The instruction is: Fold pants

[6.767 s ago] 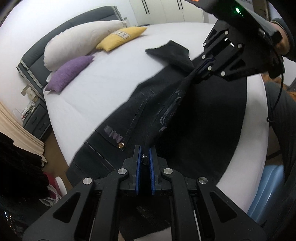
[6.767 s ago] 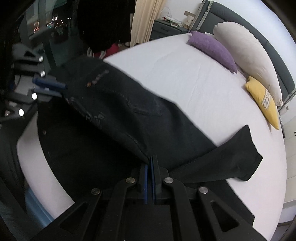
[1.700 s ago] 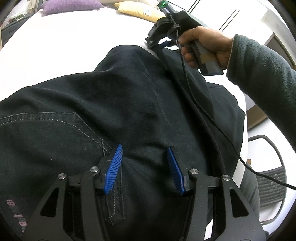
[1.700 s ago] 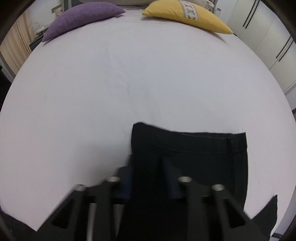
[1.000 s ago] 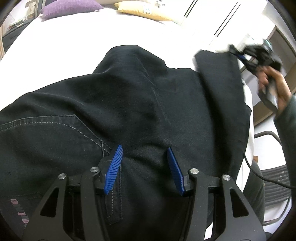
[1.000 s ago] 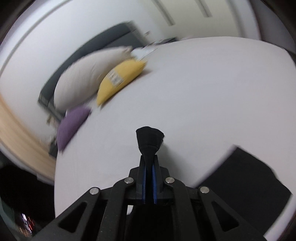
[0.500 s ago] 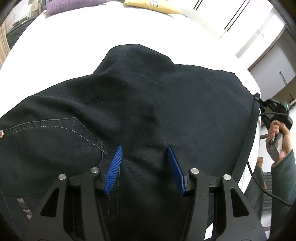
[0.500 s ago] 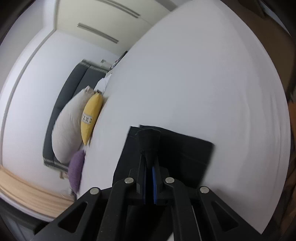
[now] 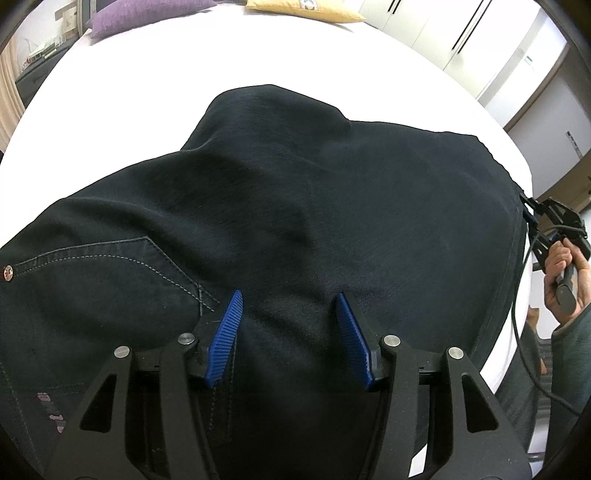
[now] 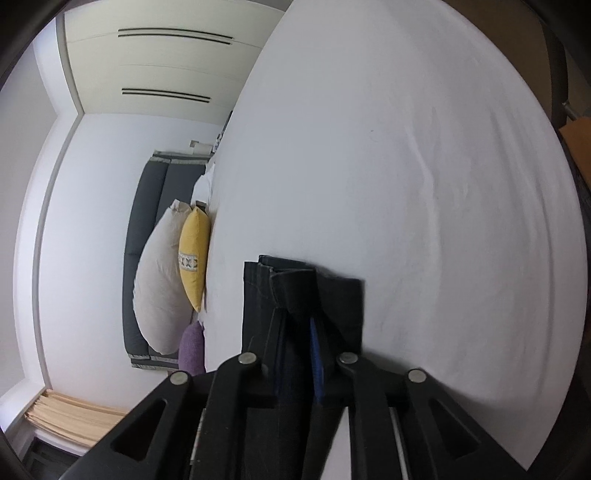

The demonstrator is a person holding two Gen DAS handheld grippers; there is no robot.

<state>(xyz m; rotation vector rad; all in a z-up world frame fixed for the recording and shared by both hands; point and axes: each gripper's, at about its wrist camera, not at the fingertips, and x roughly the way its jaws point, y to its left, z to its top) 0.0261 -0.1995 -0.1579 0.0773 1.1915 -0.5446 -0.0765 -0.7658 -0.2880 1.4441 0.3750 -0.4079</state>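
Black pants (image 9: 295, 206) lie spread on the white bed (image 9: 155, 85), back pocket and rivet at the left. My left gripper (image 9: 288, 325) is open, its blue fingers resting on the cloth near the seat seam. My right gripper (image 10: 295, 321) is shut on the pants' hem (image 10: 291, 284), held at the bed's edge; it also shows in the left wrist view (image 9: 532, 218) at the far right, pulling the leg end out flat.
A purple pillow (image 9: 144, 11) and a yellow pillow (image 9: 306, 7) lie at the head of the bed. A white pillow (image 10: 159, 280) leans on the grey headboard (image 10: 147, 206). Wardrobe doors (image 9: 461, 33) stand behind. A chair (image 9: 535, 373) stands at the bed's right edge.
My right gripper has closed on the leg hem and carried it out to the right edge of the bed, flattening the leg. My left gripper has stayed open on the seat.
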